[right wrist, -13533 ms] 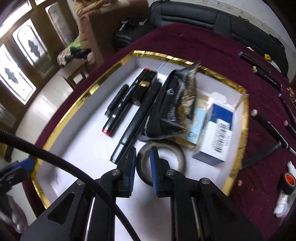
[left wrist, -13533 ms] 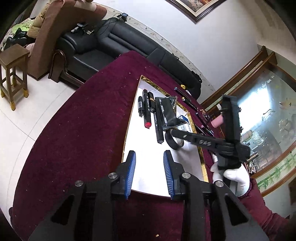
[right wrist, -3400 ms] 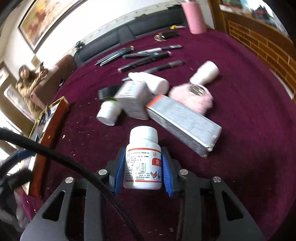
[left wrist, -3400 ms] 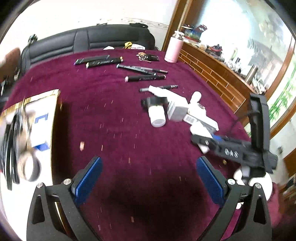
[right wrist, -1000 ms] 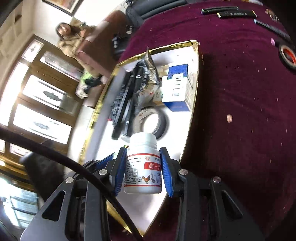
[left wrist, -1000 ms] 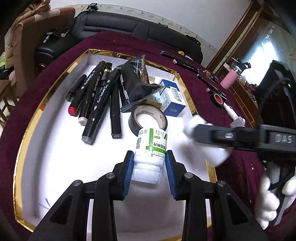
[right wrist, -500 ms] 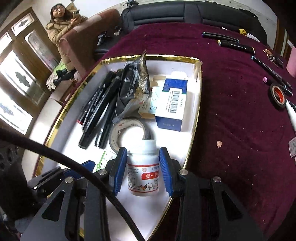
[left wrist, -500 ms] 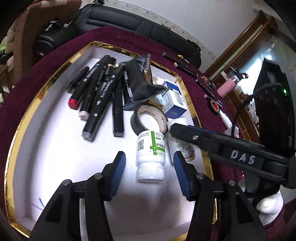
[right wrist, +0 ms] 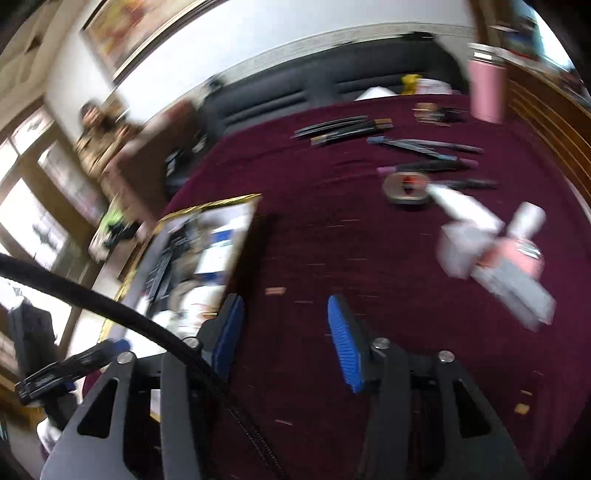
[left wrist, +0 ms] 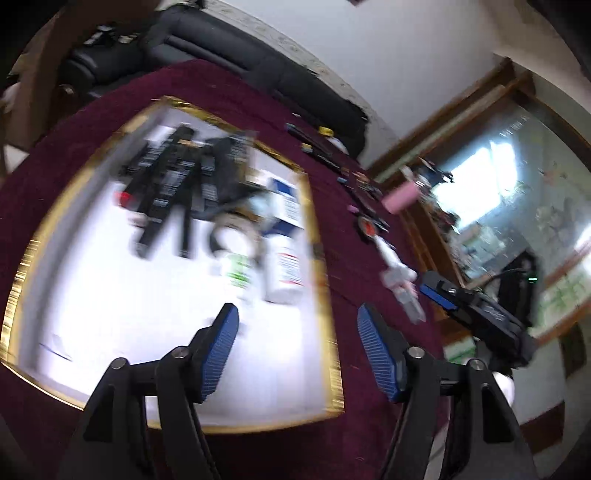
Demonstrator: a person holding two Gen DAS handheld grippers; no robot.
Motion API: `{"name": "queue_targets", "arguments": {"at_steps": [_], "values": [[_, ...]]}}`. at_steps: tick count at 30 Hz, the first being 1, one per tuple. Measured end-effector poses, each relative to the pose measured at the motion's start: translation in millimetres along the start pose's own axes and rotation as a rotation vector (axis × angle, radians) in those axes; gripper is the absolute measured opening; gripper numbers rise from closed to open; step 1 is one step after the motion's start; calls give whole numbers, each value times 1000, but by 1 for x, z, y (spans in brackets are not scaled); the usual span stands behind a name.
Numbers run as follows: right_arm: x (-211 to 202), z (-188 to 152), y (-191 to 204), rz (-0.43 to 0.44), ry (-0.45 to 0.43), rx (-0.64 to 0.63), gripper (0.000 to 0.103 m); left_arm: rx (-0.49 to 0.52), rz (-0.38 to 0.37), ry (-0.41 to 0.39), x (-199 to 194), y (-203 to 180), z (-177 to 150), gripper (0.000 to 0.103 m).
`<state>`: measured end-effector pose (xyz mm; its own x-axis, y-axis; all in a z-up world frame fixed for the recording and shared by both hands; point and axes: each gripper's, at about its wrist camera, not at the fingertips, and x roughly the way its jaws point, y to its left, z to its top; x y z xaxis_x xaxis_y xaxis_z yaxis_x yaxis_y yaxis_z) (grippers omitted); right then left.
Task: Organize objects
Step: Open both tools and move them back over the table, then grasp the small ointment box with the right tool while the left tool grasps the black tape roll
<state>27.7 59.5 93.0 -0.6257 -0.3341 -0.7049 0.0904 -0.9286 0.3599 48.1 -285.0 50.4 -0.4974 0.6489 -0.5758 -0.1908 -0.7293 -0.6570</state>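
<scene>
Both grippers (left wrist: 297, 349) (right wrist: 284, 341) just opened, empty; two bottles (left wrist: 282, 267) visible only to left camera.

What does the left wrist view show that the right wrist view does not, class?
Only the left wrist view shows the two white bottles lying in the gold-rimmed tray, plainly. Only the right wrist view shows the grey box and a painting. Both share the tray, the pink flask, the tape roll on the maroon cloth, and open, empty grippers.
</scene>
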Motion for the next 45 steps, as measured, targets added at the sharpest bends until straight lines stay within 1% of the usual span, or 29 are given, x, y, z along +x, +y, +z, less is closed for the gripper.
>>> {"name": "queue_targets", "arguments": {"at_steps": [2,4,7,10,11,12,13,15,17,21,26,27,28,29,30,34,37,39,41,42,44,45], "values": [[-15,-1,-32,-59,-17,35,47,24,-76,50,10,-20,-5,62],[-30,-1,-65,-126,-29,69,47,45,-117,95,24,-38,-10,63],[-45,5,-105,-189,-37,104,47,105,-115,188,56,-70,-25,63],[-44,21,-129,-206,-16,127,47,127,-114,273,88,-91,-42,62],[-40,26,-131,-208,-8,126,48,142,-99,283,94,-97,-46,63],[-35,32,-132,-205,8,117,48,179,-58,272,96,-104,-48,63],[-27,36,-129,-202,24,104,48,194,-57,281,98,-109,-49,63],[-9,45,-126,-197,46,69,48,185,-75,291,98,-112,-48,63],[7,50,-119,-196,62,27,47,202,-50,278,95,-115,-46,63],[41,56,-100,-275,87,-88,47,206,-35,262,86,-115,-38,63],[69,54,-93,-342,97,-150,47,207,-17,251,86,-112,-31,63],[73,51,-93,-351,107,-155,46,206,-17,253,87,-112,-31,63],[75,50,-94,-353,111,-154,35,206,-15,256,88,-112,-32,63],[74,48,-97,-352,106,-141,33,207,-13,259,90,-111,-32,63],[69,48,-100,-335,96,-119,31,210,-10,263,91,-112,-33,63],[42,46,-114,-245,56,-35,31,230,8,279,102,-121,-34,63],[4,35,-130,-113,16,54,31,270,24,287,114,-136,-31,62],[-26,23,-146,-14,-38,124,31,313,43,279,122,-149,-24,62],[-43,13,-161,39,-84,181,32,340,82,239,131,-157,-10,62],[-48,8,-170,64,-107,205,32,342,111,209,141,-162,5,62],[-47,2,-181,86,-121,229,32,317,121,182,160,-167,30,62],[-43,-1,-186,97,-122,246,32,294,119,168,175,-170,49,62]]}}
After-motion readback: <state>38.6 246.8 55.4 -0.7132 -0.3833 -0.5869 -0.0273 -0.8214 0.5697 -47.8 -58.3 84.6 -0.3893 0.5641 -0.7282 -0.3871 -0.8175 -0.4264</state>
